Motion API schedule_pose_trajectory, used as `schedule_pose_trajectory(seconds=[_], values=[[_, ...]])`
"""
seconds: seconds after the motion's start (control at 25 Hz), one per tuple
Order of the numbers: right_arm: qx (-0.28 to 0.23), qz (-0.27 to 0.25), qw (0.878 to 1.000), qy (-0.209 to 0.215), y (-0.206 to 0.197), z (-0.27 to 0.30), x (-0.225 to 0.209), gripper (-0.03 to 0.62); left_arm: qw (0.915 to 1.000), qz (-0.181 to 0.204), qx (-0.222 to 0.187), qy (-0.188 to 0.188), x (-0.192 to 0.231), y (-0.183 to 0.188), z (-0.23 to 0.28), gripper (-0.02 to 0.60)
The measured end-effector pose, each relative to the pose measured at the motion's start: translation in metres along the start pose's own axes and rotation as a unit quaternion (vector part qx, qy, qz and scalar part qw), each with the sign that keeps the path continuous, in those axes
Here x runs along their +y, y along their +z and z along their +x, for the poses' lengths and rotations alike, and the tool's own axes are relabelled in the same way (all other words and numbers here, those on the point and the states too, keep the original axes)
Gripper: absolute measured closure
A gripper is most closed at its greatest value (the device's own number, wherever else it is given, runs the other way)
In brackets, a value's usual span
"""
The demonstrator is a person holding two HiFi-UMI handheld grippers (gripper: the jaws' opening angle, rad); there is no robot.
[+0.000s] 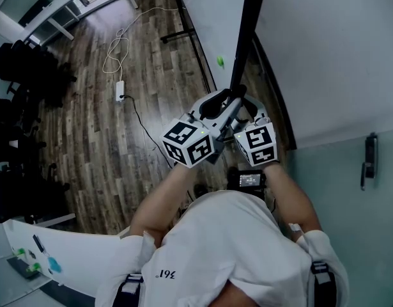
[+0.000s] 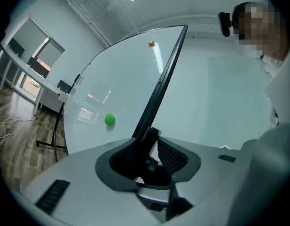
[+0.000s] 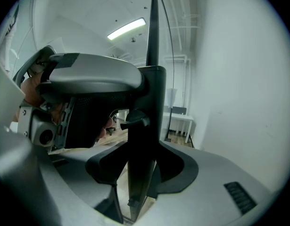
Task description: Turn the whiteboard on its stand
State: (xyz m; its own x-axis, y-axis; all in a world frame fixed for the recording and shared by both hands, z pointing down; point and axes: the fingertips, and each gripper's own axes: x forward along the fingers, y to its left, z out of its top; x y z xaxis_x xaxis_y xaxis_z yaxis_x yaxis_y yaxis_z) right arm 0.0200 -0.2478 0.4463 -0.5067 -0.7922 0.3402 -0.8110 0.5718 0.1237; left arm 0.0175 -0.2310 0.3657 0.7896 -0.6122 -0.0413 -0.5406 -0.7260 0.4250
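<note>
The left claw (image 2: 152, 149) is clamped shut on the black edge (image 2: 166, 74) of the whiteboard (image 2: 116, 88), the dark strip pinched between its two jaws. The right claw (image 3: 140, 159) grips the same black edge (image 3: 152, 41) just beside it, its jaws pressed against either side of the strip. In the right gripper view the left claw (image 3: 88, 79) shows close on the left.

From the head view, the left claw (image 1: 215, 104) and right claw (image 1: 244, 106) meet at the edge (image 1: 246, 31), held out in front of the person's chest. The whiteboard (image 1: 209, 18) is seen edge-on, with its pale face to the left of the strip.

A green magnet (image 2: 109, 119) and an orange magnet (image 2: 152, 44) stick to that face. A black stand leg (image 2: 61, 126) rises at the board's far end.

Below lies a wooden floor (image 1: 87, 133) with a white cable (image 1: 116, 47) and a power strip (image 1: 119, 89).
</note>
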Motion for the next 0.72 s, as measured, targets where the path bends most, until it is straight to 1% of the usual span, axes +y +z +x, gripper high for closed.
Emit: schedule_pose_trajectory(seconds=[0.28,0.48,0.72], values=[[0.0,-0.001,1.0,-0.001,0.007,0.017,-0.007,0.393,0.9999,0.009,0.006,0.013,0.016,0.005,0.008,0.439],[0.001,-0.004,1.0,-0.001,0.012,0.028,-0.011,0.393,0.9997,0.007,0.003,0.024,0.028,0.009,0.011,0.439],[0.003,-0.007,1.0,-0.002,0.013,0.045,-0.017,0.393,0.9994,0.004,0.01,0.032,0.043,0.012,0.018,0.439]])
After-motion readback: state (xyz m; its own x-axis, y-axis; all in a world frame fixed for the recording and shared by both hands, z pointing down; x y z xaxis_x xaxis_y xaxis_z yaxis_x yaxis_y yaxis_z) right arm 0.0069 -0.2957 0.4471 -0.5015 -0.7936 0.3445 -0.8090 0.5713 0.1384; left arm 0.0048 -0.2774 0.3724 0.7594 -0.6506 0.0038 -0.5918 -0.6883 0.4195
